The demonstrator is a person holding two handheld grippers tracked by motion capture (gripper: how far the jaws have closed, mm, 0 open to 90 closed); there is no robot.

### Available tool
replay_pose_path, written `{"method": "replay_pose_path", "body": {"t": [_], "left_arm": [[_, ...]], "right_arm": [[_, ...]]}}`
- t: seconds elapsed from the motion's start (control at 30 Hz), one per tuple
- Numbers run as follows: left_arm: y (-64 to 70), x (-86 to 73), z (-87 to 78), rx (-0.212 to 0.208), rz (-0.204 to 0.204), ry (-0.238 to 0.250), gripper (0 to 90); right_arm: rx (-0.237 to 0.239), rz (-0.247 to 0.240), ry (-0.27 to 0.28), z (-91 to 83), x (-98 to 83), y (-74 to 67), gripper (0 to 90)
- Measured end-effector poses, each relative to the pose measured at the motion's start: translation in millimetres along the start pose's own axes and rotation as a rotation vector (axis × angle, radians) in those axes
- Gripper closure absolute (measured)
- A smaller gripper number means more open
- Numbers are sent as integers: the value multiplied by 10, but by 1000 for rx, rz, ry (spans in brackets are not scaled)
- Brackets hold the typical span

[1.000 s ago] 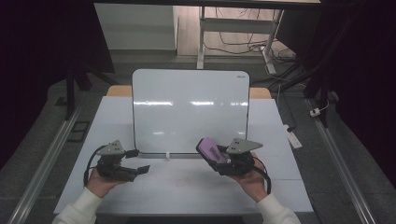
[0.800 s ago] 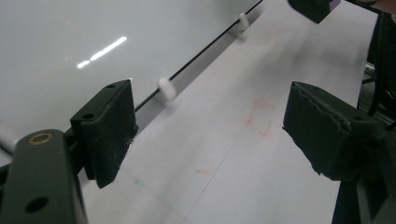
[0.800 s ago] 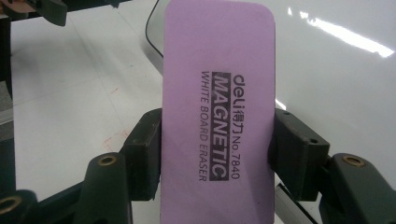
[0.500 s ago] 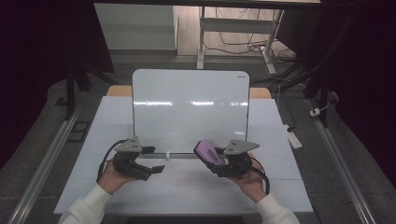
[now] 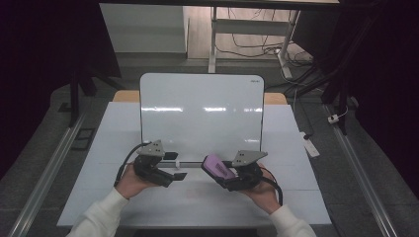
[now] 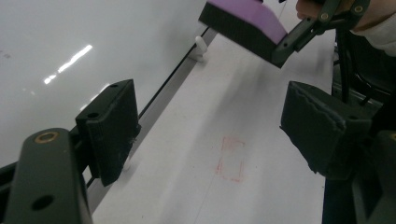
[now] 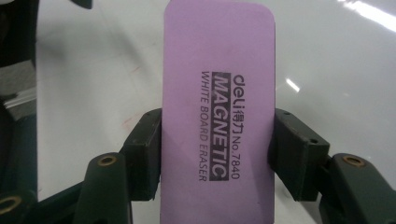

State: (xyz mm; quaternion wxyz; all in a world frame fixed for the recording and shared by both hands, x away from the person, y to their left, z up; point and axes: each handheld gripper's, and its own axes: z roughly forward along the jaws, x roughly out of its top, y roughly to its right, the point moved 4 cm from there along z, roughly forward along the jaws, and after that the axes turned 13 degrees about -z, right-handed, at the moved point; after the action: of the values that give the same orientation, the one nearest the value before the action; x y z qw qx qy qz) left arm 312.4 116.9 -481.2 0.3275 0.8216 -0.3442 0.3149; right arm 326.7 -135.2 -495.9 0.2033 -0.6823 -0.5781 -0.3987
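Purple eraser (image 7: 218, 112) clamped in right gripper (image 5: 228, 174), left gripper (image 5: 174, 166) jaws apart, closing, whiteboard (image 5: 200, 111) edge beside.

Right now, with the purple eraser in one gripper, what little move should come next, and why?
Probably lift the right gripper and bring the purple eraser to the whiteboard with its dark felt side toward the board. It is shut on the eraser, which hangs just in front of the board's lower edge, not touching. The left gripper, whose jaws have just been closing a little, holds nothing.

Looks like a lab or test room: white table (image 5: 123, 197) on metal rails (image 5: 44, 177), loose cables (image 5: 252, 47) on the far floor, dark surroundings.
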Motion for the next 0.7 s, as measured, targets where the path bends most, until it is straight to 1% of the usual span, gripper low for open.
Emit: {"method": "replay_pose_path", "body": {"t": [0.1, 0.2, 0.3, 0.37, 0.5, 0.53, 0.7], "left_arm": [[14, 21, 53, -15, 7, -10, 199], [32, 44, 94, -39, 15, -18, 200], [57, 64, 139, -65, 27, -29, 201], [75, 81, 174, -81, 28, -32, 200], [103, 121, 238, -103, 41, -42, 201], [105, 127, 252, -108, 49, -51, 204], [146, 134, 339, -149, 55, -76, 224]], "right_arm": [[31, -7, -3, 27, -7, -23, 399], [55, -25, -6, 46, 5, -52, 399], [74, -37, -6, 61, 19, -77, 399], [74, -44, -11, 73, 22, -85, 399], [103, -46, -5, 95, 22, -103, 399], [113, -50, -2, 97, 24, -111, 399], [157, -79, 11, 104, 52, -164, 399]]}}
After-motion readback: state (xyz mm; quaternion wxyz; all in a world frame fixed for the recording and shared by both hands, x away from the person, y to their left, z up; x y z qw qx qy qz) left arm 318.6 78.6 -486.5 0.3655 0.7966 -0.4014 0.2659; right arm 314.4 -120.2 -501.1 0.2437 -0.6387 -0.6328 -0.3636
